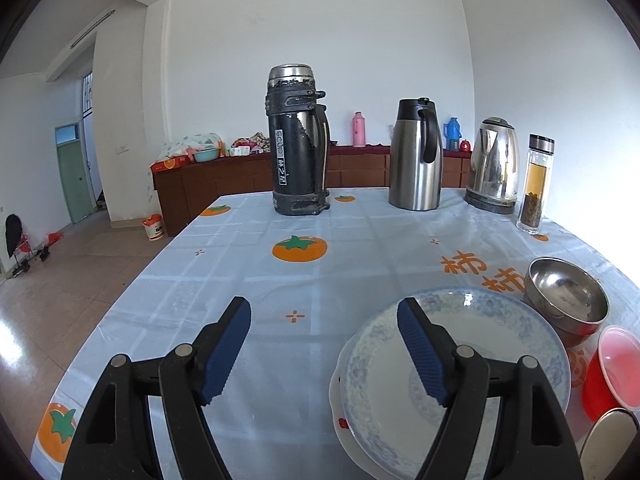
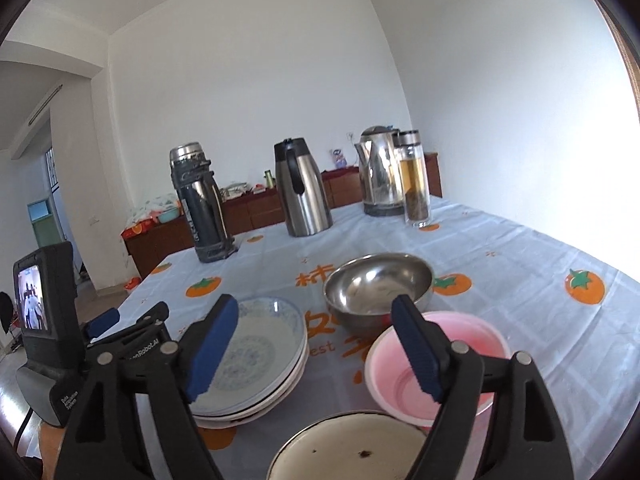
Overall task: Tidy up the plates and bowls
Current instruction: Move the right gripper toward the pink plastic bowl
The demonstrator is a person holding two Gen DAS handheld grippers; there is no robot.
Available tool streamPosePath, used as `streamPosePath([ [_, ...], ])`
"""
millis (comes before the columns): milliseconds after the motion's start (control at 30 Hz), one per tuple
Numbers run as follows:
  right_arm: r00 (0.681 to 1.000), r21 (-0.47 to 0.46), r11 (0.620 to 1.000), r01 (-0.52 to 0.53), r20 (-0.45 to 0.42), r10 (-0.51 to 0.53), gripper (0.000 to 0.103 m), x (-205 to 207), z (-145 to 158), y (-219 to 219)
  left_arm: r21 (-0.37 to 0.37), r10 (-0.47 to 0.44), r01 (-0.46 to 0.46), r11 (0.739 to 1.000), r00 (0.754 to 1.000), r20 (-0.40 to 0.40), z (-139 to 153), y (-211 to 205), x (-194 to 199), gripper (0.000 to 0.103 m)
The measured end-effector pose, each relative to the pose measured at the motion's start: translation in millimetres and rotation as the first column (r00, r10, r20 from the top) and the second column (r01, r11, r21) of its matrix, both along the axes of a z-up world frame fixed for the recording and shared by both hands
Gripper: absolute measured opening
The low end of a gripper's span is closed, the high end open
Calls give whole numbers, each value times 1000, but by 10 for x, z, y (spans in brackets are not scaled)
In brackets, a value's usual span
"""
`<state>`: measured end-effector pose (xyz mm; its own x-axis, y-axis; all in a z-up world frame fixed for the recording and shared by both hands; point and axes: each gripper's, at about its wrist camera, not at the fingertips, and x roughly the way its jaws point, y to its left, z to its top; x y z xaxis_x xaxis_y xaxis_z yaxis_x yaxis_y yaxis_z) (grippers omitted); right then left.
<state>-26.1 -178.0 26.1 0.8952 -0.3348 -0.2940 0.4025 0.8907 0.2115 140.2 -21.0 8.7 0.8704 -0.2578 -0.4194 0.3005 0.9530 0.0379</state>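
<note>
A stack of blue-patterned white plates (image 1: 500,344) lies on the tablecloth at the lower right of the left wrist view. My left gripper (image 1: 324,308) hovers open with nothing between its fingers, and its right finger overlaps the plates' left rim. Right of the plates stand a steel bowl (image 1: 566,296), a pink plastic bowl (image 1: 616,368) and the rim of a cream bowl (image 1: 612,436). In the right wrist view my right gripper (image 2: 316,304) is open and empty above the plates (image 2: 264,344), the steel bowl (image 2: 380,284), the pink bowl (image 2: 460,344) and the cream bowl (image 2: 352,448).
At the table's far side stand a black thermos (image 1: 298,144), a steel carafe (image 1: 416,156), an electric kettle (image 1: 494,164) and a glass tea bottle (image 1: 536,184). The table's left edge (image 1: 132,280) drops to a tiled floor. The left device's screen housing (image 2: 44,320) sits left of the plates.
</note>
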Motion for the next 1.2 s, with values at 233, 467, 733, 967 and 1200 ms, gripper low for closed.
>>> streamPosePath([
  [233,998,-56,998,35,51,-32,84,-185,37,-47,-13,7,-7,1000,1000,26,0,6,-44,78],
  [467,994,-28,996,84,71,-81,85,-358,44,-273,-27,-18,18,999,1000,25,-63,-26,-83,78],
  [733,983,10,985,172,64,-172,85,-665,-5,-690,1,-19,19,1000,999,32,-130,-123,-216,78],
  [967,979,50,979,196,48,-199,85,-763,-51,-941,-7,7,-6,1000,999,54,-113,-119,-423,78],
  [1200,984,57,983,172,23,-174,85,-828,-92,-1023,6,9,-9,1000,997,79,-103,-177,-674,78],
])
